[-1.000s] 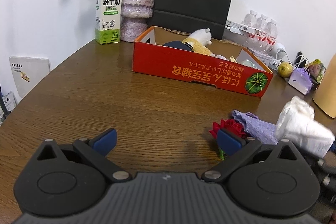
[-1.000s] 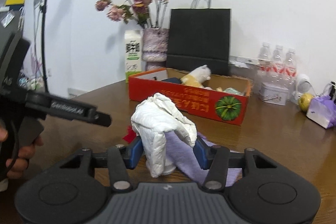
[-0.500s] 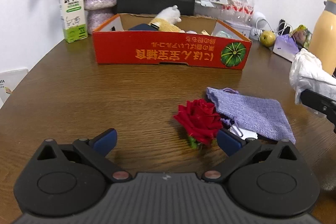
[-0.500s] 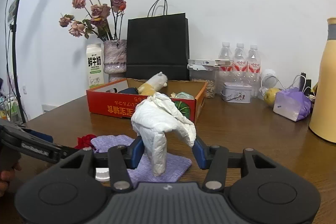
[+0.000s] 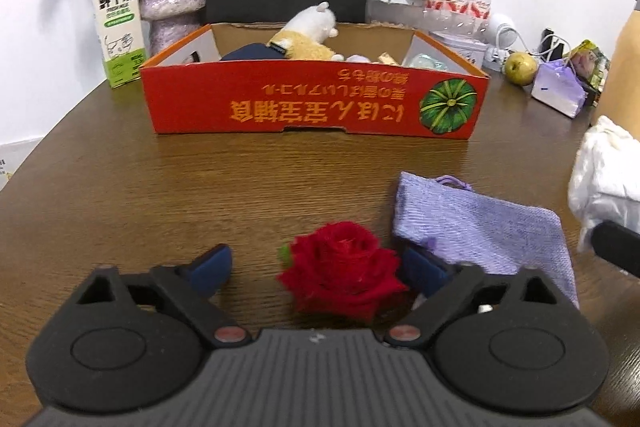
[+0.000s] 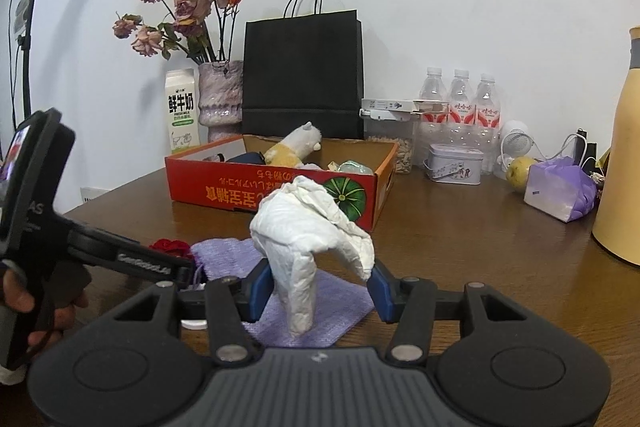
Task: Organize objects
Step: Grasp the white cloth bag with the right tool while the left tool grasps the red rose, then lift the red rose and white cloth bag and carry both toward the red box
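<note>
red fabric rose (image 5: 340, 277) lies on the brown wooden desk (image 5: 160, 195) directly ahead of the left gripper (image 5: 316, 269), its bloom sitting between the two spread blue fingertips, closer to the right-hand one and not clearly touched by either; it seems the left gripper only needs to ease forward a little and close. no stem shows, so i cannot tell its long axis. just to the rose's right lies a flat lilac knitted pouch (image 5: 480, 227), with its near corner beside the right fingertip, so a closing pinch could catch it. beyond, across bare desk, stands the red cardboard box with a pumpkin print (image 5: 312, 103), already holding a plush toy, likely the destination. the right gripper (image 6: 316, 287) is pinching a crumpled white paper towel (image 6: 308, 227), held above the pouch. the left wrist view shows the rose's place between the fingertips; the right wrist view shows only a sliver of rose behind the left tool, but shows the towel's grip and the box's open side.
</note>
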